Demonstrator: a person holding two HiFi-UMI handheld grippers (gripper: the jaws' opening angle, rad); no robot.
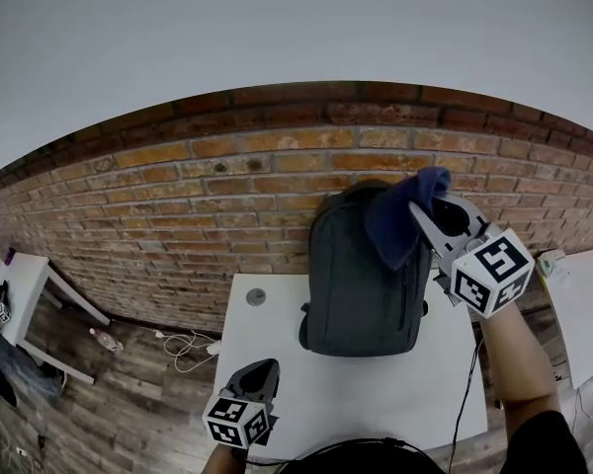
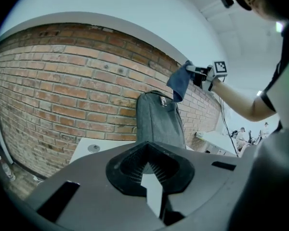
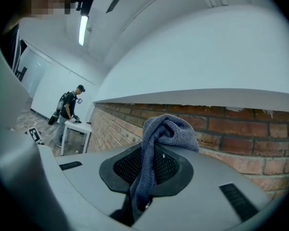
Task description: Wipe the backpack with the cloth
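Well, the brick wall (image 1: 178, 196) fills the background, and the white counter (image 1: 356, 383) stands against it. The dark backpack (image 1: 361, 284) stands upright at the counter's far edge. Your right gripper (image 1: 435, 217) is raised by its top, jaws clenched on the blue cloth (image 1: 400, 215) hanging there. Your left gripper (image 1: 260, 371) hovers over the near edge, jaws closed on nothing

Brick wall (image 1: 178, 196), white table (image 1: 326, 393), floor cables (image 1: 183, 344)
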